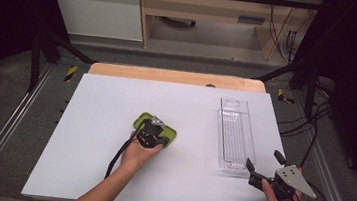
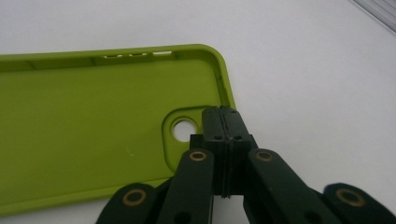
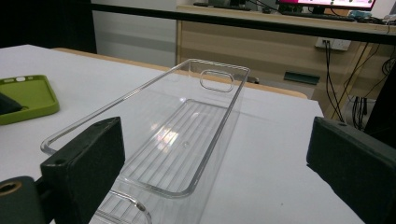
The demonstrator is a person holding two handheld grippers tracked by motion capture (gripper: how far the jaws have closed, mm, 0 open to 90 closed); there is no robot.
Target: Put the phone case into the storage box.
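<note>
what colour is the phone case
Lime green phone case, seen best in the left gripper view.

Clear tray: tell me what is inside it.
The clear tray holds nothing; its ribbed floor shows bare through the walls. The open right gripper hides only the near left corner. The green phone case lies apart.

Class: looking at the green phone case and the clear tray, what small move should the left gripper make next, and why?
Probably lift the green phone case slightly: the left gripper looks shut on its edge, while the clear tray lies apart, near the open right gripper.
</note>
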